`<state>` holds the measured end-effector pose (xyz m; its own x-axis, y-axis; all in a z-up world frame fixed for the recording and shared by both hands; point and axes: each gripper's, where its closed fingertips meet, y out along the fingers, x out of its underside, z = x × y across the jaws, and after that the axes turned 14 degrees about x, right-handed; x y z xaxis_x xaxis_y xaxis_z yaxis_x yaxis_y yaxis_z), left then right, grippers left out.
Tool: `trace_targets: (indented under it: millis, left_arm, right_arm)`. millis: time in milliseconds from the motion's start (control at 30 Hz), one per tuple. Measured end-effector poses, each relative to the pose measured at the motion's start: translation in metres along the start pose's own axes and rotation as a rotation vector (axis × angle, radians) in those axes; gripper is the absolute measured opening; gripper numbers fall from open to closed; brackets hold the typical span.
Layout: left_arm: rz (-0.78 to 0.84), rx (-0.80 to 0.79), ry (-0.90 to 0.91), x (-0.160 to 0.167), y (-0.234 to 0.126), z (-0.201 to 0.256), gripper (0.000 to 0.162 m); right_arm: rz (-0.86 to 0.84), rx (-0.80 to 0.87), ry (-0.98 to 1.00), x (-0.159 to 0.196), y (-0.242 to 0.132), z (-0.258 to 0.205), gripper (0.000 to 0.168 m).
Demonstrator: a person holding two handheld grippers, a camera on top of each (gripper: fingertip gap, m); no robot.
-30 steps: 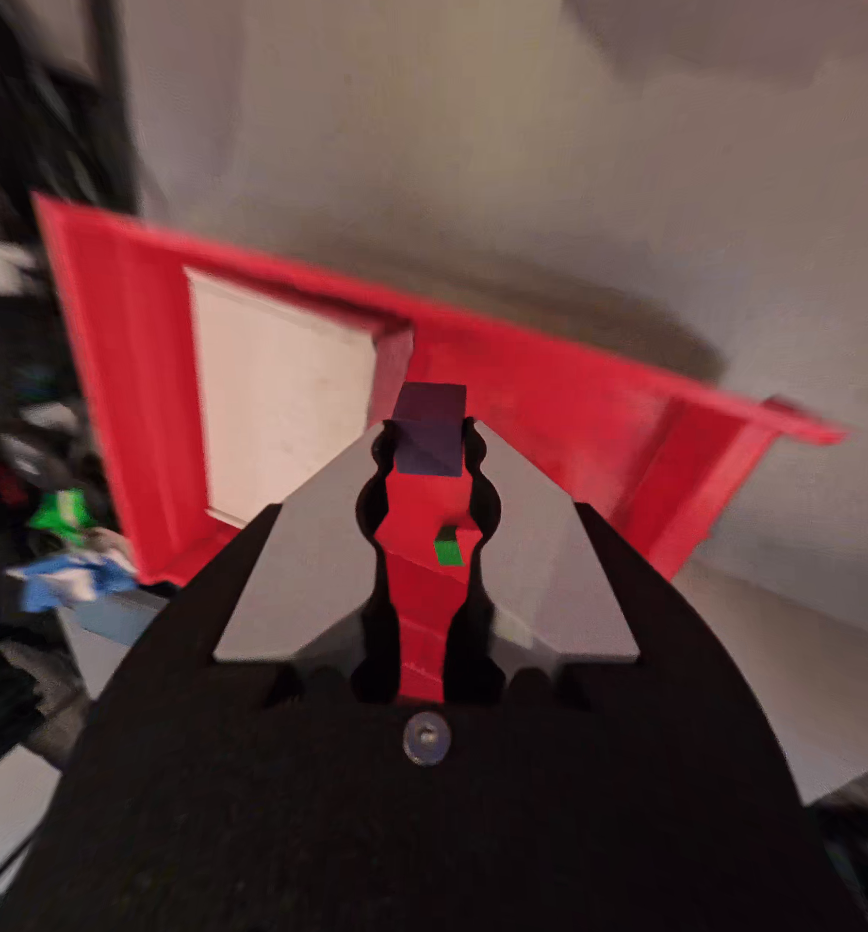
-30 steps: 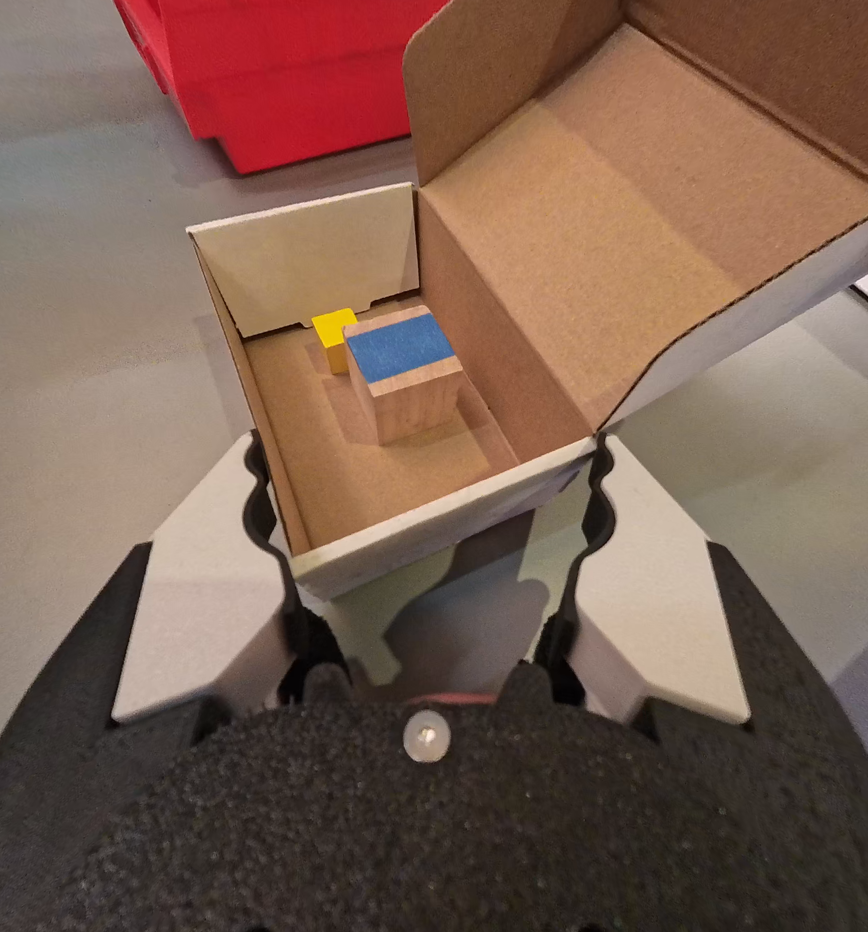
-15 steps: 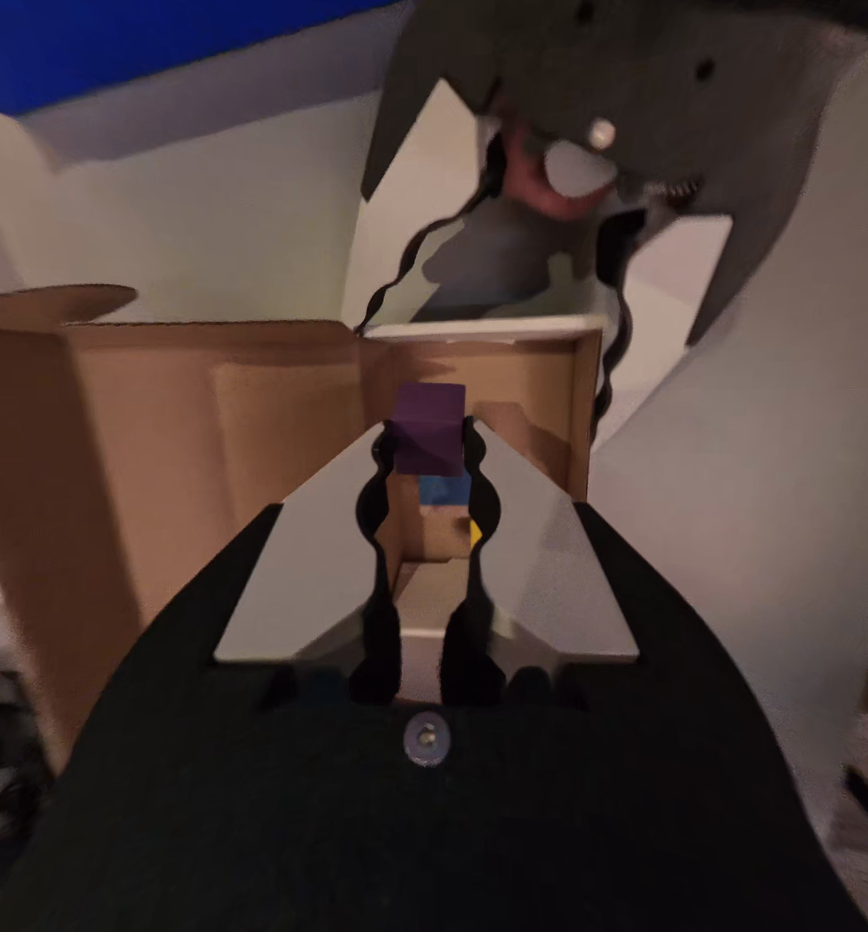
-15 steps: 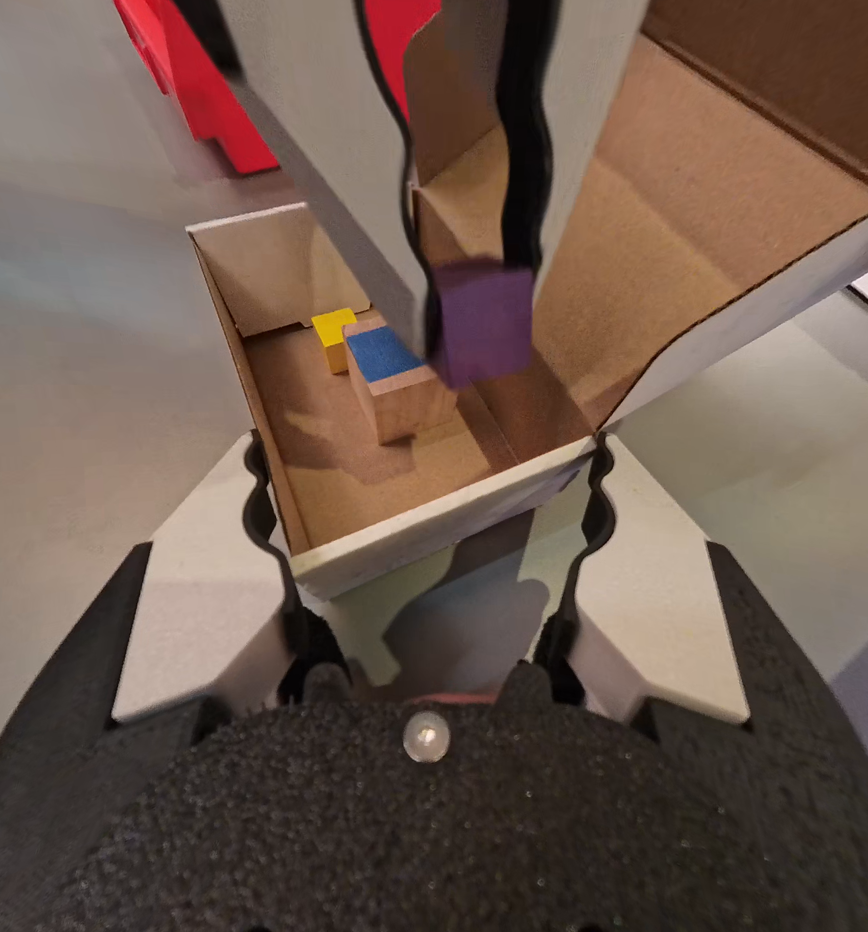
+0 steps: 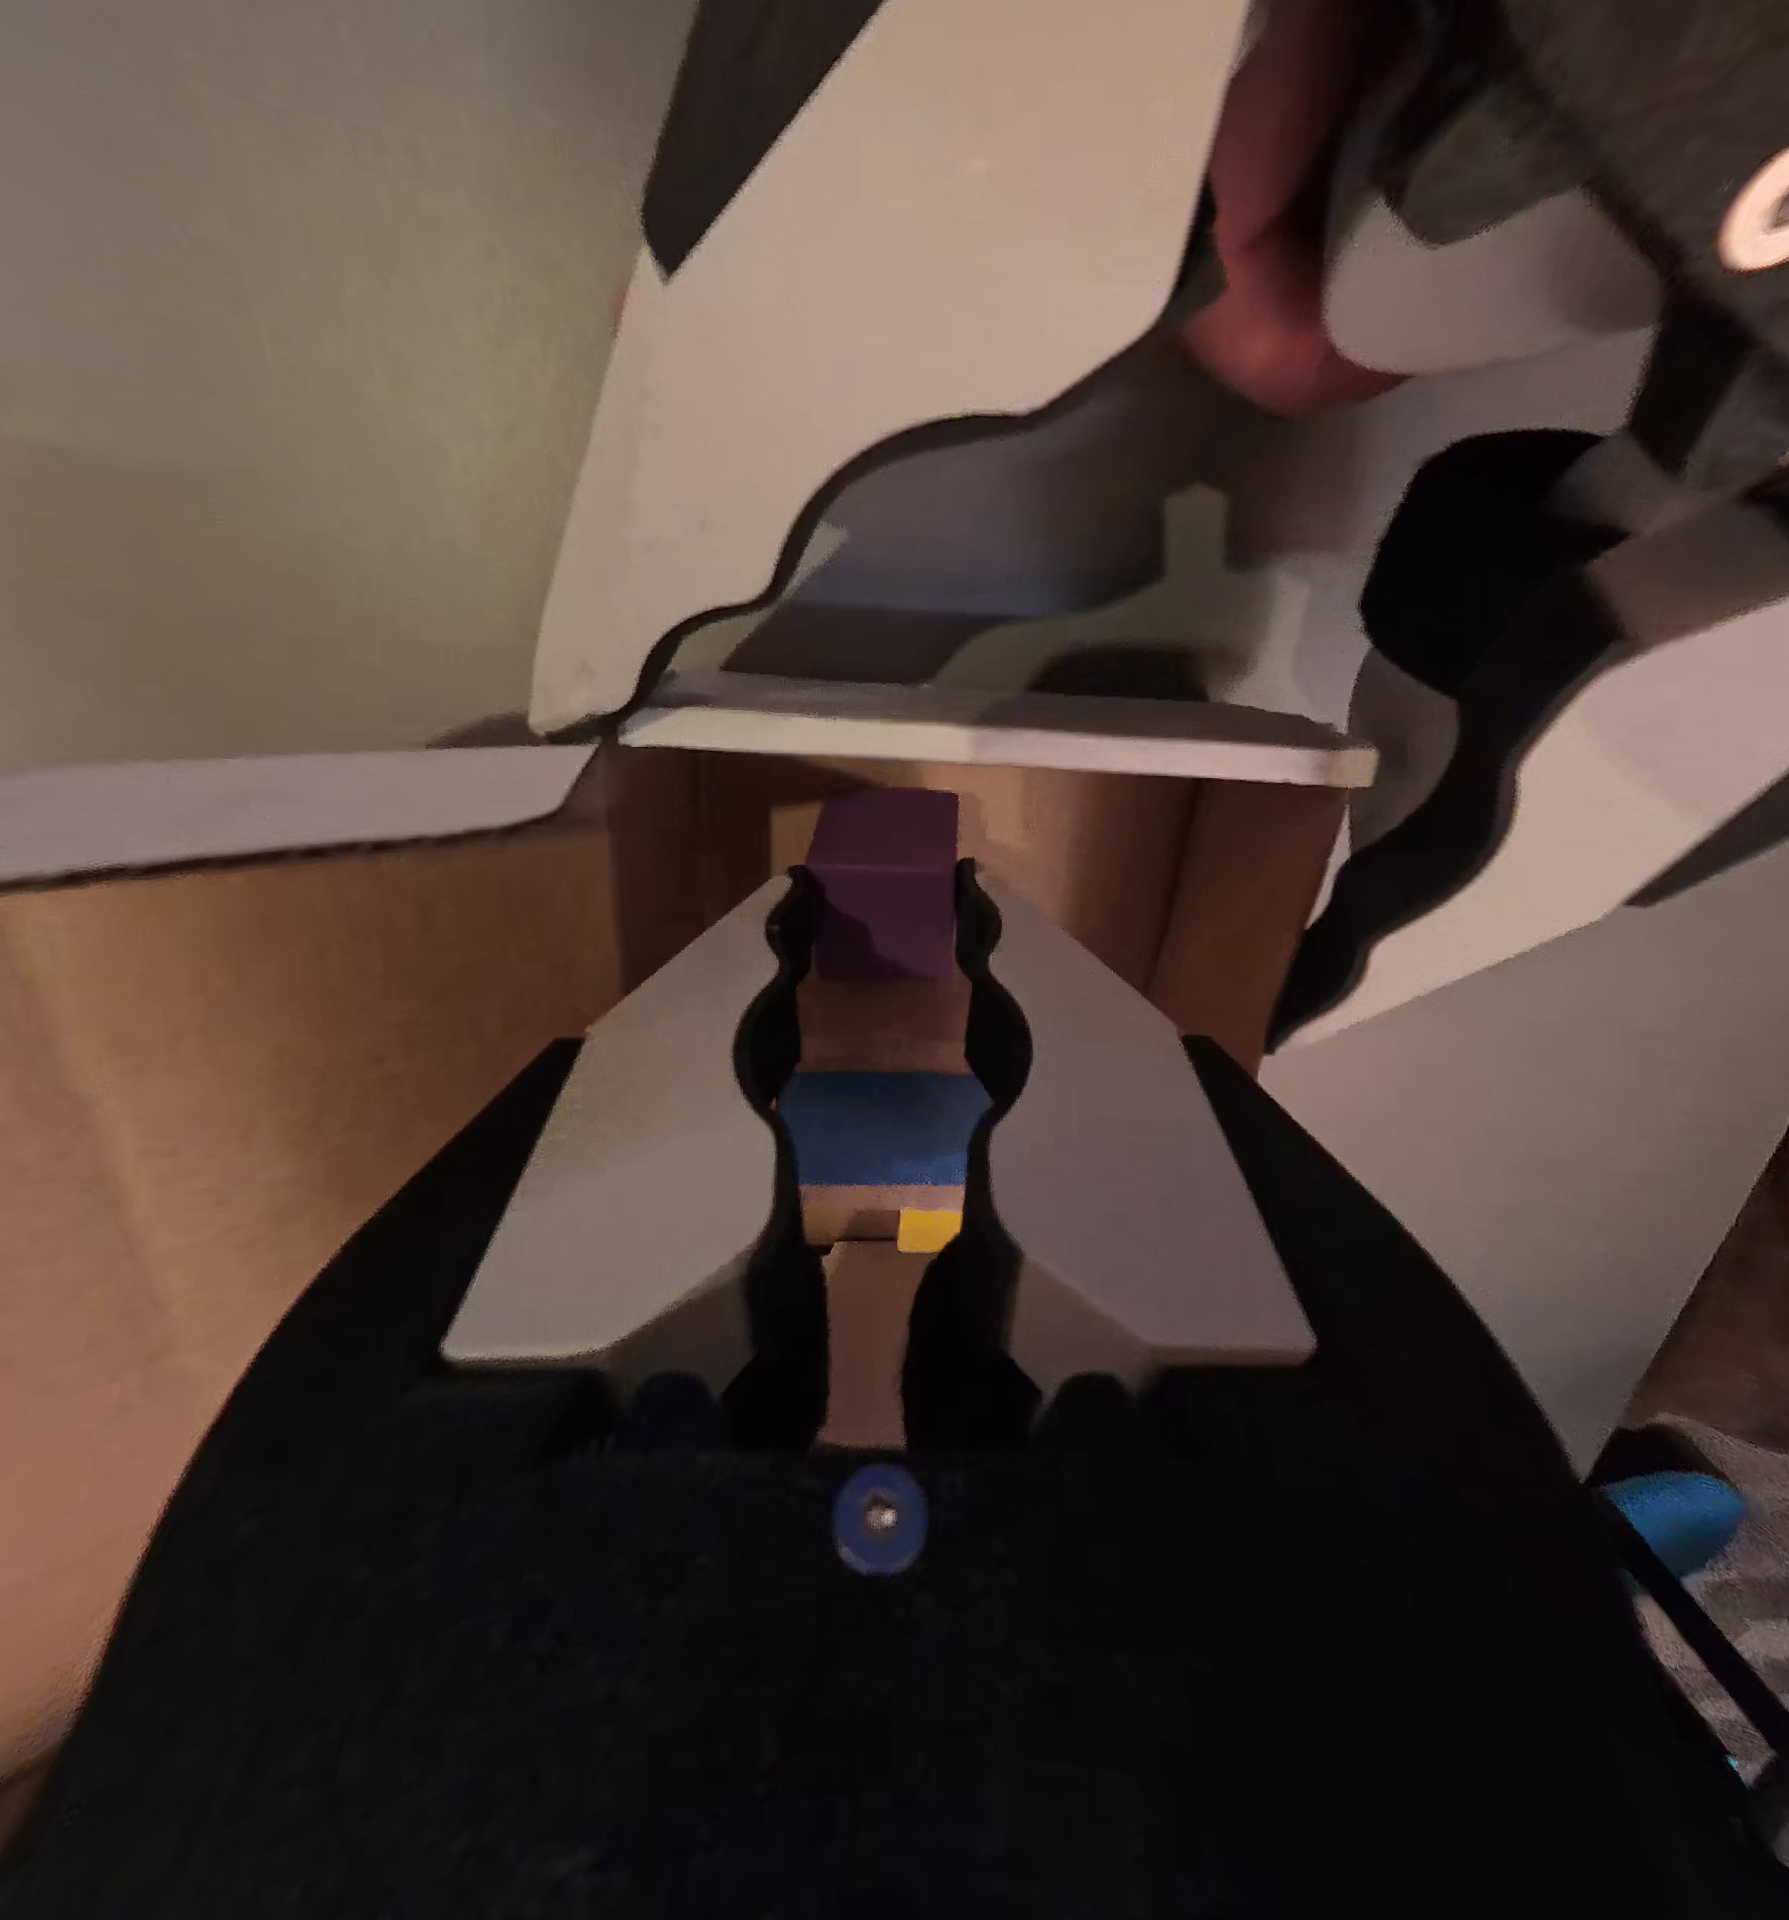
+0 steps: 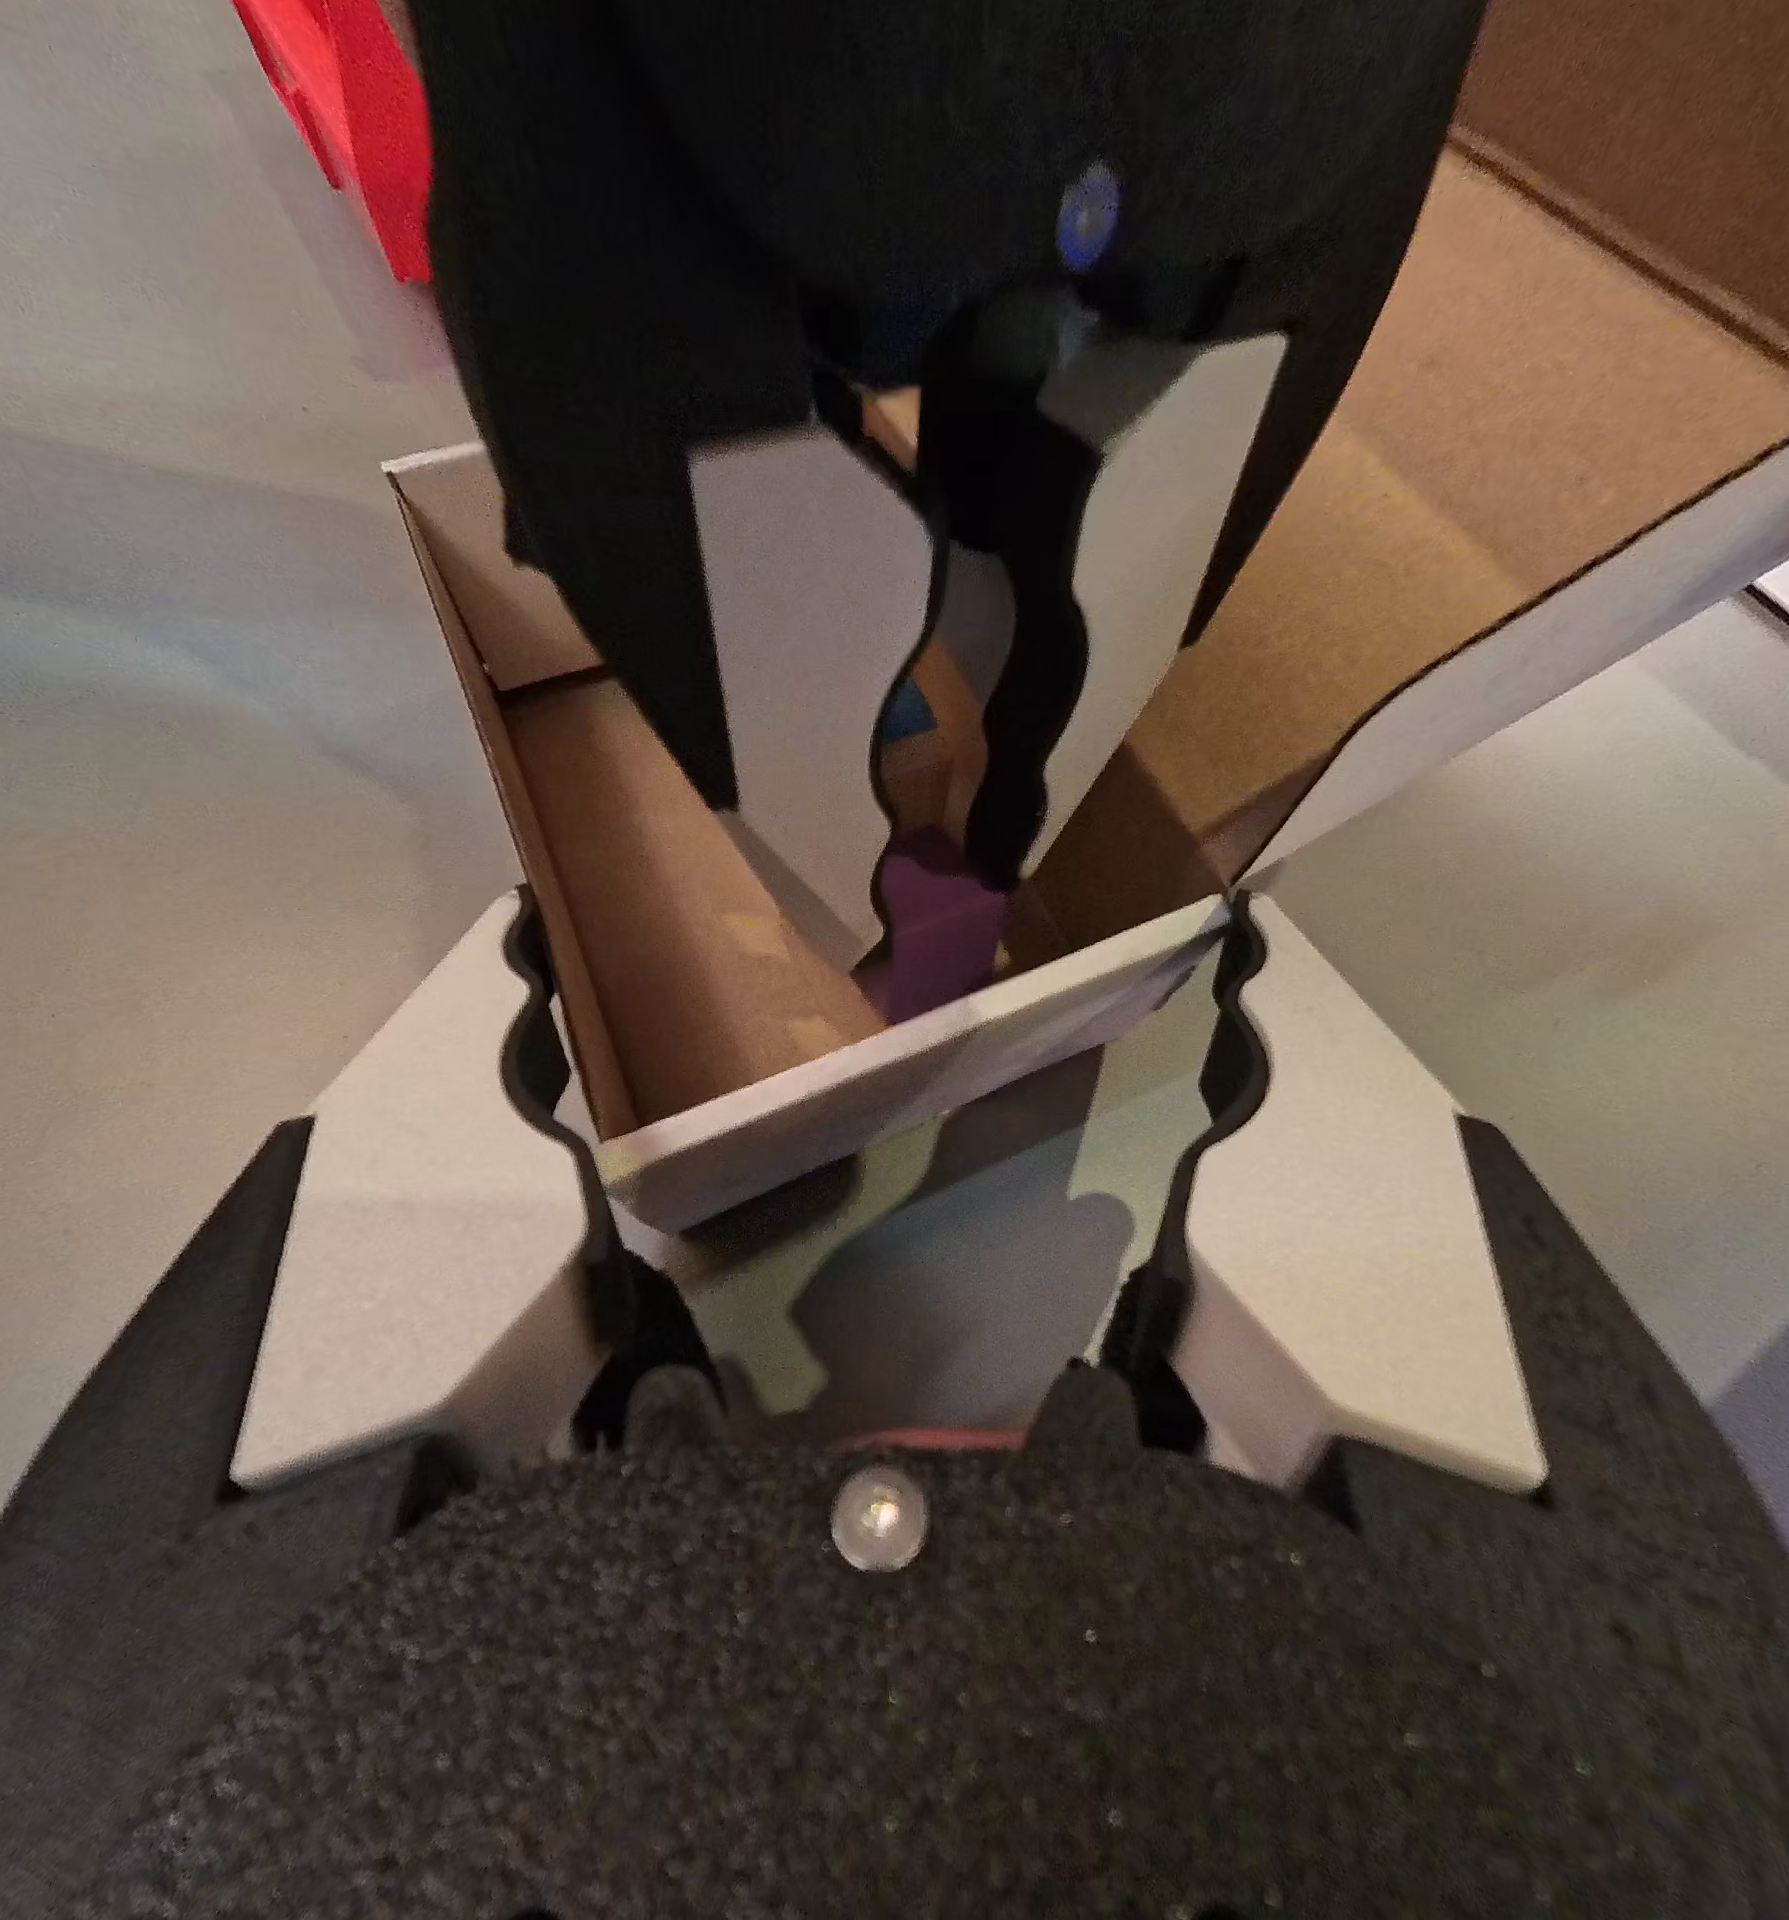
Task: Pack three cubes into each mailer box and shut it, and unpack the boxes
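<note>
A white mailer box (image 6: pixel 869 1101) with a brown inside stands open, its lid (image 6: pixel 1492 520) folded back to the right. My left gripper (image 5: pixel 877 883) is shut on a purple cube (image 5: pixel 879 925) and reaches down inside the box. Below it lie a wooden cube with a blue top (image 5: pixel 874 1127) and a yellow cube (image 5: pixel 926 1231). In the right wrist view the left gripper (image 6: pixel 937 904) holds the purple cube (image 6: pixel 942 935) low, close to the front wall. My right gripper (image 6: pixel 879 914) clasps the box's front end, one finger on each side.
A red bin (image 6: pixel 350 135) stands on the grey table beyond the box at the upper left. One finger (image 5: pixel 869 312) of the right gripper looms just past the box's front wall (image 5: pixel 973 732). A blue object (image 5: pixel 1669 1517) lies at the lower right. Left and right tips are no more than a few centimetres apart.
My left gripper has carried the purple cube from the red bin over the box and down into it. The right gripper and the box have stayed in place.
</note>
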<state>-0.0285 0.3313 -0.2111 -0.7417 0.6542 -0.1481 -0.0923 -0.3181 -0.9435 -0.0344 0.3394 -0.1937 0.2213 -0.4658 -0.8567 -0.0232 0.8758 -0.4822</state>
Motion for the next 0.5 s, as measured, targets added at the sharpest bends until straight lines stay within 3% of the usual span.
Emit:
trace_targets:
  millis: [33,300,400,500]
  left_arm:
    - [-0.016,-0.005,0.004,0.001,0.003,-0.001,0.024]
    - [-0.035,-0.017,0.044,-0.001,0.009,0.001,0.024]
    - [0.027,0.008,0.035,-0.003,0.007,0.004,0.028]
    - [0.147,0.01,0.01,-0.004,-0.02,0.008,0.034]
  right_arm:
    - [0.0,0.0,-0.001,0.0,0.0,0.0,0.126]
    - [-0.003,0.001,-0.001,0.001,0.0,0.0,0.126]
    - [-0.004,0.002,-0.001,0.001,0.0,0.0,0.126]
    - [-0.003,0.001,0.0,0.001,0.0,0.0,0.126]
